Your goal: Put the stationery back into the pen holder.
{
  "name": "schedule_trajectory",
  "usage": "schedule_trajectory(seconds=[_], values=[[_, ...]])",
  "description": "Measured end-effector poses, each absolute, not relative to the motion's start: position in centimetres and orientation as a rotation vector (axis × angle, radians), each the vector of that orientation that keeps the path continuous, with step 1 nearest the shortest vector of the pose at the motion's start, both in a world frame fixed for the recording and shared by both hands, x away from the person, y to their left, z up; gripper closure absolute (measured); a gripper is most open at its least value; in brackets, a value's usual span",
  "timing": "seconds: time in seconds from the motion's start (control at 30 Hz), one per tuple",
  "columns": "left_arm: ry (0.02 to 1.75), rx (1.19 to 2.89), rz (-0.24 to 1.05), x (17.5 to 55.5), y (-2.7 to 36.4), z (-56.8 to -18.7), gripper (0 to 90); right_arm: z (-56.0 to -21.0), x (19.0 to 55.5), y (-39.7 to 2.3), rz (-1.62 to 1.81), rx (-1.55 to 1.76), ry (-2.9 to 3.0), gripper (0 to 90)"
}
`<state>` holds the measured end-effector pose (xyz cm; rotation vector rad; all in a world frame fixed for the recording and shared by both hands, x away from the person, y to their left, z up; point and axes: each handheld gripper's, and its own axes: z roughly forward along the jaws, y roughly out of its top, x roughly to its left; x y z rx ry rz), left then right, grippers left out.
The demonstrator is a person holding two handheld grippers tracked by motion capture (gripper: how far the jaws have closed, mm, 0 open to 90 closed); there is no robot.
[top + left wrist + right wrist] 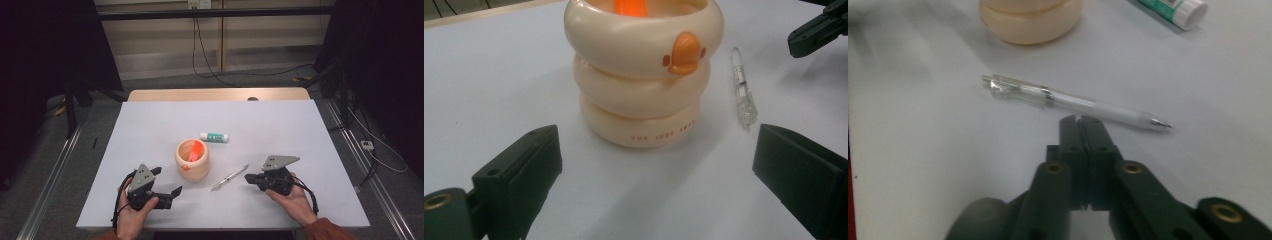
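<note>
With an orange marker [196,150] already in the cup [192,161], my left gripper [169,191] gapes wide, my right gripper [1080,121] pinched empty, the pen [1073,102] at twelve o'clock untouched.

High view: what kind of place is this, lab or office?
Probably a lab recording station: black curtains flank a white-topped table, metal floor rails run alongside, loose black cables trail behind.

Cream holder [192,161] w/ orange duck bill; orange marker [196,150]; clear-white pen [230,177]; white-green glue stick [214,136]; black jaws.
</note>
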<state>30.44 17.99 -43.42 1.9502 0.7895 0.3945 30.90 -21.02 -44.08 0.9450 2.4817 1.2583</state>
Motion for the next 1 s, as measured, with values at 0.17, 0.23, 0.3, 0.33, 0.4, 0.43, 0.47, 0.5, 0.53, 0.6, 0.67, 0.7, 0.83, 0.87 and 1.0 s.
schedule_trajectory(seconds=[0.17,0.23,0.3,0.33,0.4,0.43,0.47,0.5,0.53,0.6,0.67,0.7,0.83,0.87,1.0], values=[[0.792,1.947,0.393,30.4,18.0,-43.4,5.4,-43.9,31.4,-19.0,1.284,0.876,2.562,90.0],[0.788,1.952,0.399,30.4,18.1,-43.4,5.5,-43.9,31.8,-18.0,1.272,0.843,2.596,90.0],[0.792,1.946,0.395,30.4,18.1,-43.4,5.4,-43.8,32.2,-17.0,1.266,0.814,2.628,90.0],[0.79,1.943,0.398,30.4,18.1,-43.4,5.4,-43.8,32.3,-16.6,1.272,0.808,2.637,90.0],[0.795,1.945,0.395,30.4,18.1,-43.4,5.4,-43.9,32.4,-15.9,1.274,0.779,2.663,90.0],[0.796,1.946,0.393,30.4,18.2,-43.4,5.4,-44.0,32.4,-15.5,1.274,0.77,2.673,90.0],[0.794,1.947,0.396,30.4,18.2,-43.4,5.4,-44.1,32.3,-15.2,1.272,0.758,2.685,90.0],[0.792,1.947,0.395,30.4,18.1,-43.4,5.5,-44.2,32.3,-14.8,1.271,0.748,2.693,90.0],[0.789,1.944,0.394,30.4,18.1,-43.4,5.5,-44.4,32.2,-14.5,1.271,0.741,2.697,90.0],[0.789,1.947,0.39,30.3,18.0,-43.3,5.5,-44.5,32.2,-14.1,1.277,0.739,2.703,90.0],[0.786,1.949,0.389,30.3,18.0,-43.3,5.5,-44.7,32.1,-13.6,1.254,0.729,2.72,90.0],[0.785,1.951,0.392,30.3,18.1,-43.3,5.5,-44.9,32.1,-13.3,1.254,0.728,2.725,90.0],[0.787,1.947,0.388,30.4,18.1,-43.4,5.6,-45.6,32.2,-12.7,1.216,0.724,2.75,90.0],[0.789,1.948,0.392,30.4,18.1,-43.3,5.6,-45.7,32.2,-12.6,1.218,0.726,2.749,90.0],[0.787,1.936,0.4,30.4,18.1,-43.2,5.9,-45.9,32.4,-12.2,1.218,0.725,2.74,90.0]])
